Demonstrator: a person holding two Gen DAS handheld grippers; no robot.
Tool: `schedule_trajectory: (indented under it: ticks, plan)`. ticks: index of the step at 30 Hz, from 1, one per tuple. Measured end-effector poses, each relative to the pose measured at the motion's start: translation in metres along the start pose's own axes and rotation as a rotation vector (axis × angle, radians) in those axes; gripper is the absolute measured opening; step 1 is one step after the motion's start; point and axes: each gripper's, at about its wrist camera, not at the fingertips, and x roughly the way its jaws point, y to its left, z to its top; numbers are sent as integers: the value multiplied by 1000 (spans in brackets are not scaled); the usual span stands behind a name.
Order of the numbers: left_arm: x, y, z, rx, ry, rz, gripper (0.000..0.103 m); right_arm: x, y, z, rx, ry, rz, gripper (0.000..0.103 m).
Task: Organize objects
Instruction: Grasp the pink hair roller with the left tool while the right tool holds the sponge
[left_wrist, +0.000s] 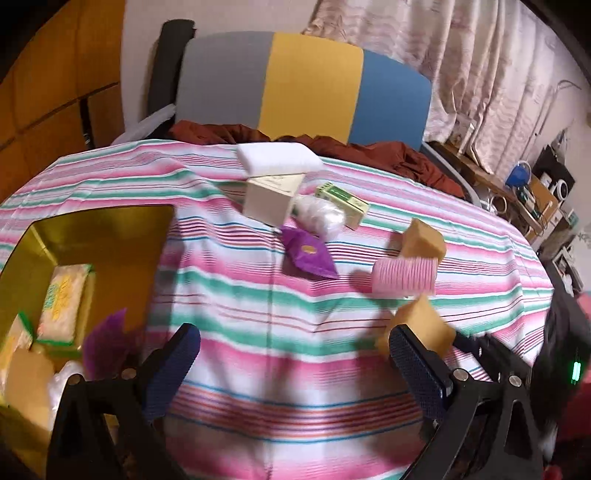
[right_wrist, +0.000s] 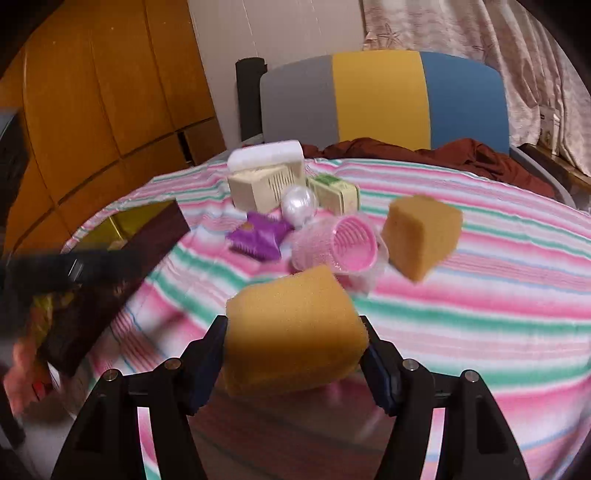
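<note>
My right gripper is shut on a tan sponge block, held above the striped tablecloth; the block also shows in the left wrist view. A second tan sponge lies to the right of a pink hair roller. A purple packet, a white ball, a cream box, a green box and a white foam block cluster behind. My left gripper is open and empty, just right of the gold box.
The gold box holds a tissue pack, a purple packet and other items. A chair with red cloth stands behind the table. Shelves with clutter are at far right.
</note>
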Motion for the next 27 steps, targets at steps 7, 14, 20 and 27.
schedule_trajectory:
  ticks: [7, 14, 20, 27]
  plan:
    - [47, -44, 20, 12, 142, -128, 103, -11, -2, -13, 56, -59, 12, 68]
    - [91, -61, 27, -40, 266, -218, 102, -10, -5, -17, 84, -81, 11, 68]
    - [97, -58, 28, -83, 267, -343, 78, -9, -4, -17, 79, -91, 8, 68]
    - [77, -55, 35, -15, 204, -330, 64, -11, -8, -19, 82, -95, 9, 68]
